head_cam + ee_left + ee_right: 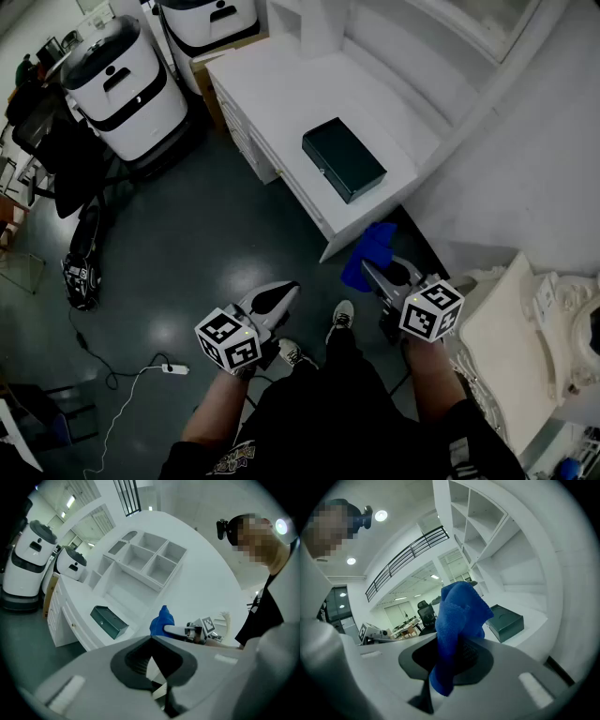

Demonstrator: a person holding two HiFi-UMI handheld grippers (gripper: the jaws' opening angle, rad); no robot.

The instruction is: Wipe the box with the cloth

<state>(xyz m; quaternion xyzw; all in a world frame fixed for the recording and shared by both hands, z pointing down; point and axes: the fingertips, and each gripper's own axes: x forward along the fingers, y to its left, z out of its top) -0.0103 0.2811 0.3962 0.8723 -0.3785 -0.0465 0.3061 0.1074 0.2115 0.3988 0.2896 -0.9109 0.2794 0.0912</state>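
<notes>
- The white desk [281, 103] fills the top of the head view, with drawers down its front and open shelving behind. It stands ahead of the person, and neither gripper is over it.
- Off to the left, two white wheeled machines [122, 84] are parked on the dark floor, well clear of the work.
- Here's the target: the dark green box [343, 158] lies flat on the desk top near the front edge, lid closed, with nothing touching it. It shows beyond the jaws in both gripper views [108, 621] [506, 625].
- The blue cloth [368, 251] is already in play, bunched up and standing out of the right gripper. It hangs in the air below the desk's front corner, apart from the box.
- The right gripper [450, 653] has its jaws clamped on the lower part of that cloth, with the free end flopping up above them.
- The left gripper [286, 292] is held low beside the person's leg, jaws drawn together with nothing between them.
- Progress check: the cloth is in hand, but I'd say no wiping has begun. What's left is to carry the cloth up onto the box and rub it across the lid and sides.
</notes>
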